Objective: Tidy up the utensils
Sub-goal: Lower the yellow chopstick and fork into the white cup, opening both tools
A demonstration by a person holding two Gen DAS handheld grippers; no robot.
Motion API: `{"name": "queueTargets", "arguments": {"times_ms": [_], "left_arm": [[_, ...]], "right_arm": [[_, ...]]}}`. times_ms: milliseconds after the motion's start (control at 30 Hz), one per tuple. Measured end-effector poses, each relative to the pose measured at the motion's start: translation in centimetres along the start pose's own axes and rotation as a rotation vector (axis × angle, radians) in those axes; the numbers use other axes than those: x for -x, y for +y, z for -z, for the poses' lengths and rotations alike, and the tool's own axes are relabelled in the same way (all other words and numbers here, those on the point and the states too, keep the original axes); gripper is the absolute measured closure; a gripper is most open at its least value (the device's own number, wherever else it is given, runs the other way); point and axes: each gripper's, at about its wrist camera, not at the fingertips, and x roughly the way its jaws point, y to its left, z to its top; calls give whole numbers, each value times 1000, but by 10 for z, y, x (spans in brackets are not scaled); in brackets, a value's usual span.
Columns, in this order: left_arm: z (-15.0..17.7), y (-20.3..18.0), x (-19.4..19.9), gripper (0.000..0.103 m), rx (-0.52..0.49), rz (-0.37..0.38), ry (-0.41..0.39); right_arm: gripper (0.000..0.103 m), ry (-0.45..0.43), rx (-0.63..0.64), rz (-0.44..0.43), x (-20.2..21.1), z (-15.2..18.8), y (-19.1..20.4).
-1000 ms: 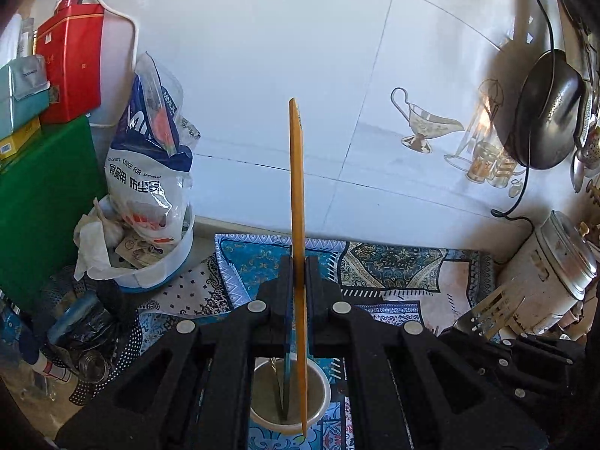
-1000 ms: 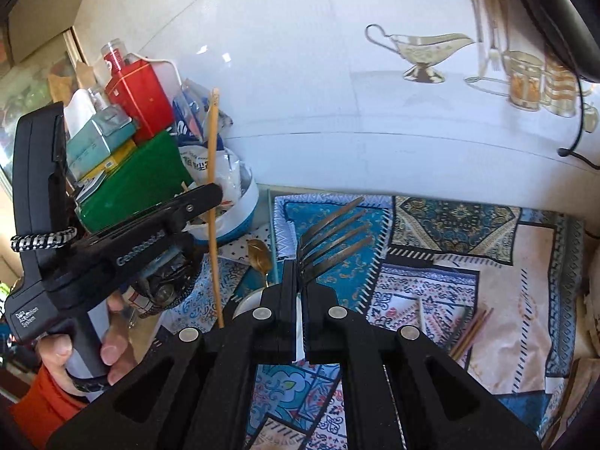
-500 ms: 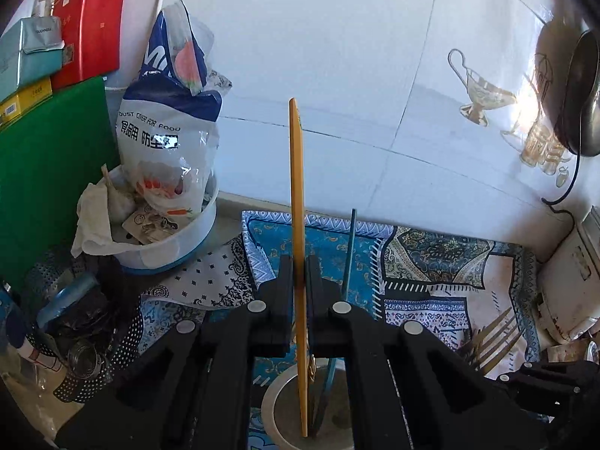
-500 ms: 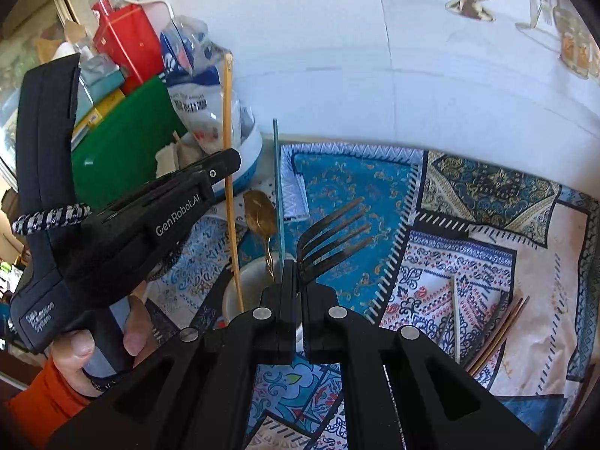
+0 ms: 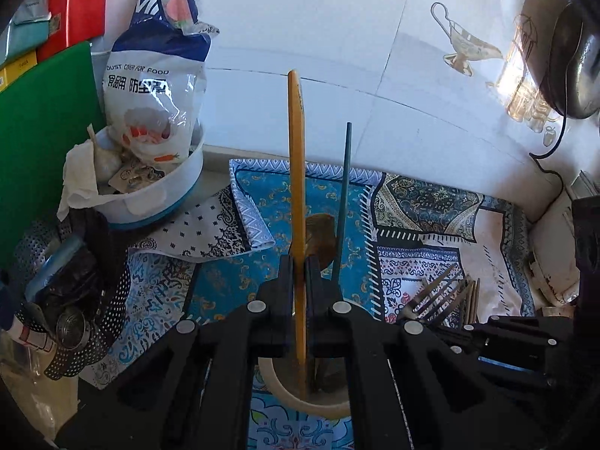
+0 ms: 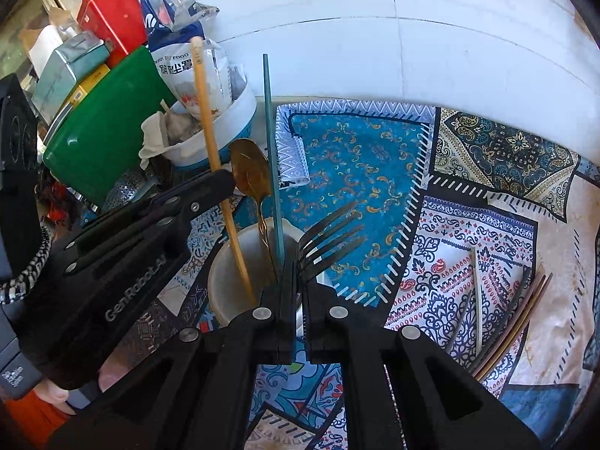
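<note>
A white and blue plastic bag [image 5: 155, 86] stands in a white tub at the far left. Black print on it reads "DUST COVER FOR FOOD", with a line of Chinese characters under it. Large white letters on the blue top of the bag are cut off and unreadable. In the right wrist view, the black left gripper [image 6: 221, 183] carries the raised brand name "GenRobot.AI" along its side. Small white print near its handle is too blurred to read.

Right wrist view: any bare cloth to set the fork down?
Free: the blue patterned patch between the cup and the wall, and the paisley panel just left of the loose chopsticks. Crowded: the cup, with a spoon and sticks, and the far-left clutter around the white tub.
</note>
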Motion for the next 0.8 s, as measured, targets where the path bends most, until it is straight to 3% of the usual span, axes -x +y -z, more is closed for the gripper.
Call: {"name": "queueTargets", "arguments": {"times_ms": [267, 500, 800], "left_arm": [[3, 6, 8, 99, -6, -21, 62], [3, 5, 32, 99, -33, -28, 34], [2, -4, 56, 98, -49, -38, 4]], "right_arm": [[96, -4, 48, 23, 0, -2, 8], [95, -11, 78, 56, 10, 1, 13], [92, -85, 89, 94, 45, 3, 13]]}}
